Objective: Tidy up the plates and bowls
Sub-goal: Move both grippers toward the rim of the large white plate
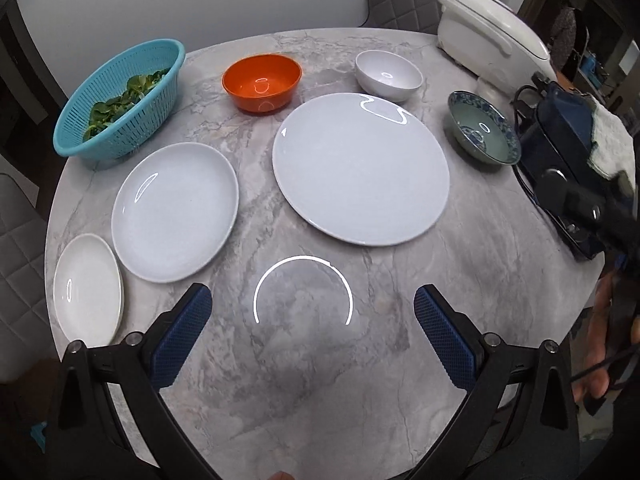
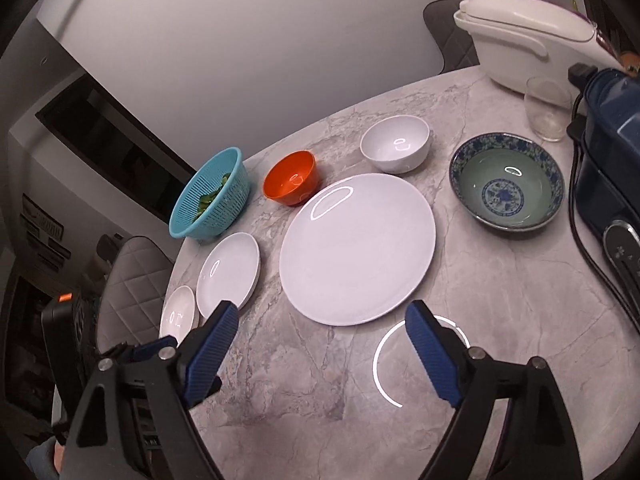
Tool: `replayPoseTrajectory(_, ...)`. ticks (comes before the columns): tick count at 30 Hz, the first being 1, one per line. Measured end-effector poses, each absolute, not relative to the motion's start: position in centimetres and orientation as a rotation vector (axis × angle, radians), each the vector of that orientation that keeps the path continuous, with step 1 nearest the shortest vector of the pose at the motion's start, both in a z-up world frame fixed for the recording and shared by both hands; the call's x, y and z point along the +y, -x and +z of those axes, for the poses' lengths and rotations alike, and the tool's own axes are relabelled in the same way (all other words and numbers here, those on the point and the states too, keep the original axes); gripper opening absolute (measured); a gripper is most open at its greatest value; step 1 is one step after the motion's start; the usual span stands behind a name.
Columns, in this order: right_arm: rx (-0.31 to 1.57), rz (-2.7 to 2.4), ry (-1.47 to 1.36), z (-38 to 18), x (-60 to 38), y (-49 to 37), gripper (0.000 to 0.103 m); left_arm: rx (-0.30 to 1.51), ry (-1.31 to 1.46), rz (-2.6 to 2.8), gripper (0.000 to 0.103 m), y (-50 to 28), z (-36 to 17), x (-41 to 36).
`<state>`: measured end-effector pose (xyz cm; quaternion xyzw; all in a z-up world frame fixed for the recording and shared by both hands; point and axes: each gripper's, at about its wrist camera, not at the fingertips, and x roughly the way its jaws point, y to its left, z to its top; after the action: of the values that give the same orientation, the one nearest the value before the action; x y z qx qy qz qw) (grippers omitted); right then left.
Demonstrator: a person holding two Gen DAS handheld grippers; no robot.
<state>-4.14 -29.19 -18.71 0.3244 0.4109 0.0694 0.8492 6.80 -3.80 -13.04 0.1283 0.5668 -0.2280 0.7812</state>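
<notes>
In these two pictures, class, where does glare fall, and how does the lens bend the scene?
Left wrist view: a ring-shaped lamp reflection on the marble table and a streak on the large plate; the table edge bows. Right wrist view: the same ring by the right gripper, an oval glint on the plate; dark corners frame both.

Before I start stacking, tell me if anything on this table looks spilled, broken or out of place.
Nothing stands out. The three white plates lie flat and apart, and the orange bowl, white bowl and blue patterned bowl sit upright and empty. The greens stay inside the teal colander. No spills or chips show.
</notes>
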Motion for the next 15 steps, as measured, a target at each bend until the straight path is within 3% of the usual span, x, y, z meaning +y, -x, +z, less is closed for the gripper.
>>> replayPoseTrajectory(7,0.950,0.101,-0.847,-23.9,-34.1,1.0,0.083,1.296,-0.318,-0.537,0.102,-17.9,-14.7,-8.0)
replayPoseTrajectory(9,0.977,0.095,-0.895,-25.5,-35.4,0.1,0.072,1.325,-0.315,-0.591,0.101,-20.1,-15.7,-8.9)
replayPoseTrajectory(12,0.982,0.100,-0.942,-27.4,-36.5,-0.5,0.071,1.348,-0.342,-0.623,0.098,-22.7,-17.0,-9.6)
replayPoseTrajectory(15,0.981,0.118,-0.979,-28.7,-36.7,-0.6,0.067,1.408,-0.282,-0.688,0.080,-24.7,-18.5,-9.3)
